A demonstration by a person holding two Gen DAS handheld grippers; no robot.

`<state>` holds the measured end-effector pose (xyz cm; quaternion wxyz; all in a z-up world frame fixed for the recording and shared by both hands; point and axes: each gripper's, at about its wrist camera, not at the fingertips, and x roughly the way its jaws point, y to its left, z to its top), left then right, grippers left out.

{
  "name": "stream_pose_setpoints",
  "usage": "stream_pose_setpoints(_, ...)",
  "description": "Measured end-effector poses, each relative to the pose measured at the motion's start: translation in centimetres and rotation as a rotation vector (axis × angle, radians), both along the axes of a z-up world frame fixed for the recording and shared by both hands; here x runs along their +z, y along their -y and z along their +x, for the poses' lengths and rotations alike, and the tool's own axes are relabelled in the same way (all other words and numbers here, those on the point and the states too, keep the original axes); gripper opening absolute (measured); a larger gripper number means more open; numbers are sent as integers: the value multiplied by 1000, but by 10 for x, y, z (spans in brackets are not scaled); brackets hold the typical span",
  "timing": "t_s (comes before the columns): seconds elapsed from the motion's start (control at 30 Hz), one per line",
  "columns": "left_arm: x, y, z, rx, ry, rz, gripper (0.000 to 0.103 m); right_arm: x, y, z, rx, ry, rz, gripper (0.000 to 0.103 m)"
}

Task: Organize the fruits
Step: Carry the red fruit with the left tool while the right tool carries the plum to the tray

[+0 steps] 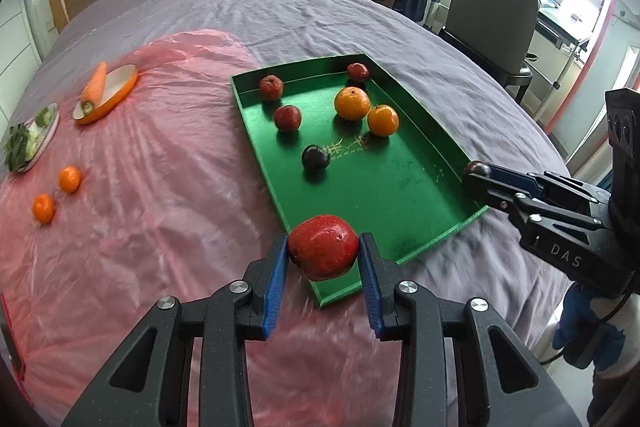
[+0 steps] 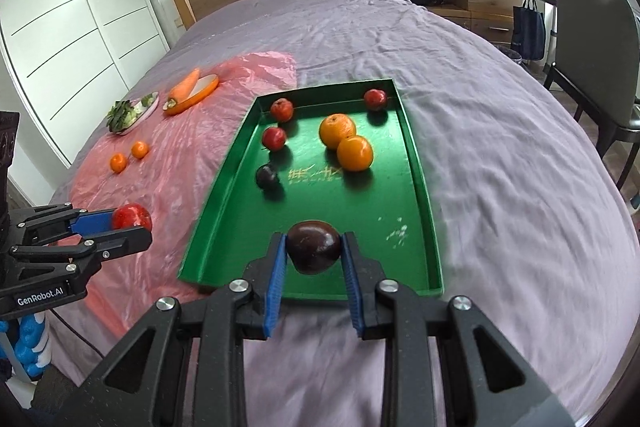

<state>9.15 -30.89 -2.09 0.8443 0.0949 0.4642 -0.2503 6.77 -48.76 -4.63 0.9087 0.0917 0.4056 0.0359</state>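
Left gripper (image 1: 324,255) clamped on a red apple (image 1: 323,247), right gripper (image 2: 313,251) on a dark plum (image 2: 314,246), both at the green tray's (image 2: 416,163) near end on the bed; firm, smooth, bruisable fruit, best pinched across the widest part.

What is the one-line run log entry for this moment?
left gripper: shut on red apple | right gripper: shut on dark plum | green tray: six fruits inside
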Motion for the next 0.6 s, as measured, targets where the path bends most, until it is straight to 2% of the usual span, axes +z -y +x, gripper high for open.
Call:
stream_pose_setpoints(0.3,-37,42,42,-16,-48,12,30,-34,17,55,-17,-64,-59,26)
stream_pose_setpoints(0.6,-66,63,55,-18,-86,52,30,-60,20,84,-8,-115,-121,27)
